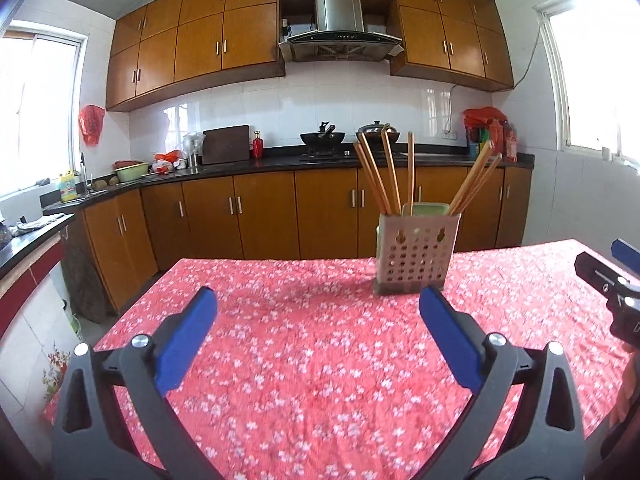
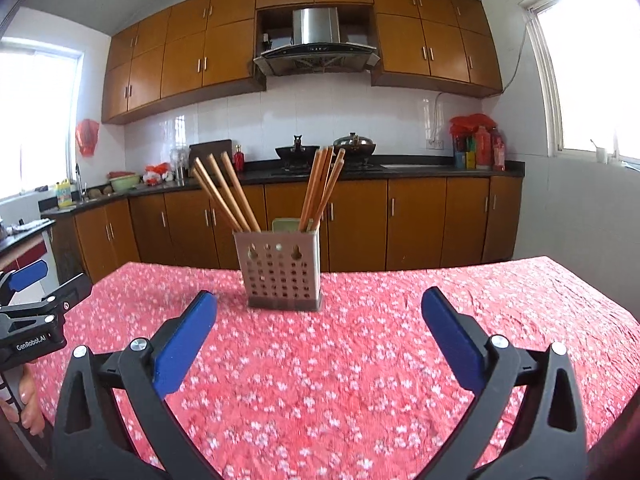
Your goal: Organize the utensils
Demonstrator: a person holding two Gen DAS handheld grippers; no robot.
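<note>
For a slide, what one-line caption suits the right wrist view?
Open right tongs face a perforated holder of wooden chopsticks on a floral red tablecloth.

Lower ends of the chopsticks [image 2: 224,194] are hidden inside the perforated holder [image 2: 280,272]; its inner compartments can't be told apart. Right hand-held gripper [image 1: 612,280] is cut off by the right edge in the left wrist view. Left hand-held gripper [image 2: 36,300] is cut by the left edge in the right wrist view, w/ only part of the hand [image 2: 30,400] showing. Bottles [image 2: 484,148] on the far counter [image 2: 400,168] are too small to read. Desk [image 1: 320,360] near edge is out of frame.
</note>
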